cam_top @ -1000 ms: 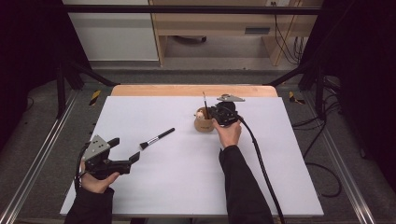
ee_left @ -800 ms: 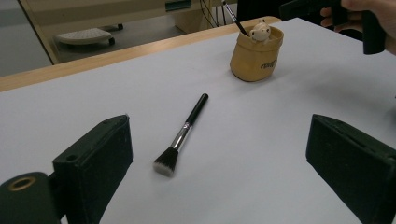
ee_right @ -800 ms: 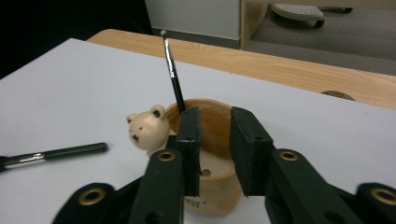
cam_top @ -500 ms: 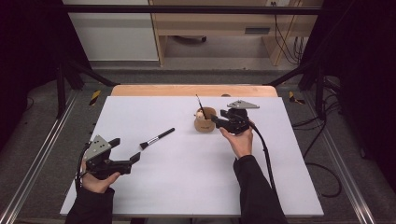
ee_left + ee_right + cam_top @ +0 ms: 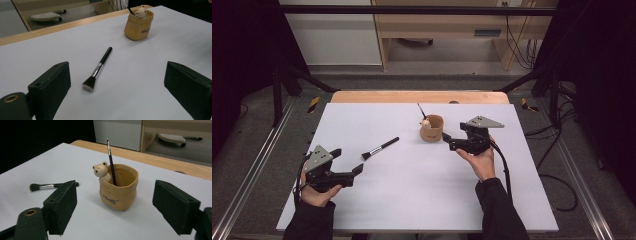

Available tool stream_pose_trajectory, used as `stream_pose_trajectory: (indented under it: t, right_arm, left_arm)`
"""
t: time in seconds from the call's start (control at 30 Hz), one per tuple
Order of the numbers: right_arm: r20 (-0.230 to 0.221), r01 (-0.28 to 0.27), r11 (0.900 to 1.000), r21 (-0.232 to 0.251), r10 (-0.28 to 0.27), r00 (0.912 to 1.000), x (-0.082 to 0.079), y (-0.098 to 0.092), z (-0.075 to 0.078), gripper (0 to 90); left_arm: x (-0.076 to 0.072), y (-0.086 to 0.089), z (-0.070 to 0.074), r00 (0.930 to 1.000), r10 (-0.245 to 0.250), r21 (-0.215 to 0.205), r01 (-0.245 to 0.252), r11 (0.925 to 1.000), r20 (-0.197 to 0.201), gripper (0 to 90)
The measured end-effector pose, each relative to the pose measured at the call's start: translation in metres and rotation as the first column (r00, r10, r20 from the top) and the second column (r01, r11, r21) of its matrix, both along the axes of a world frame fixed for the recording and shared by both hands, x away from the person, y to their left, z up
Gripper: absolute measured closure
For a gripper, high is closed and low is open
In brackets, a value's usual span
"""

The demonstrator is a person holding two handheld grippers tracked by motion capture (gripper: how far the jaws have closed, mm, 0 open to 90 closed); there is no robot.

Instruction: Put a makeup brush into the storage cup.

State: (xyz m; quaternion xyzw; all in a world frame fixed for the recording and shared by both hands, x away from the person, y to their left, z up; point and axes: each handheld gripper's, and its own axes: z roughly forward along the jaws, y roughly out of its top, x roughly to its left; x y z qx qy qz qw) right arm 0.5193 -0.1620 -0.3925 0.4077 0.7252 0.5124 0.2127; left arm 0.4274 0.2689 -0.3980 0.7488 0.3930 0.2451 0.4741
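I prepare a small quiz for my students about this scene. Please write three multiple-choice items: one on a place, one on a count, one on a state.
1. Where does the black-handled makeup brush with the silver collar lie?
A. flat on the white table
B. inside the cup
C. on the floor

2. How many thin black brushes stand in the tan bag-shaped cup with the small bear figure?
A. none
B. one
C. three

3. How are the jaws of the right gripper?
A. shut on the cup
B. shut on a brush
C. open, holding nothing

Key: 1 A, it lies on the sheet left of the cup; 2 B, one handle rises from the cup; 3 C, the jaws stand wide apart before the cup.
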Motion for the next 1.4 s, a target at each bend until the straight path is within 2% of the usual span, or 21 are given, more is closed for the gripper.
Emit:
stream_pose_trajectory:
  t: [0.37,0.83,1.4]
  right_arm:
    - [0.024,-0.015,1.0,0.022,0.014,0.9996,-0.025,-0.018,0.001,12.8]
    - [0.023,-0.03,0.999,0.012,0.03,0.9993,-0.055,-0.042,-0.001,6.5]
    - [0.009,0.017,0.999,0.03,-0.017,0.9998,-0.084,-0.07,-0.015,4.8]
  left_arm:
    - [0.0,-0.003,-0.002,1.0,-0.002,0.006,0.002,1.0,-0.004,6.3]
    - [0.0,-0.005,-0.003,1.0,-0.006,0.017,0.006,0.9998,-0.008,6.2]
    - [0.001,-0.005,-0.004,1.0,-0.001,0.009,0.001,1.0,-0.006,6.2]
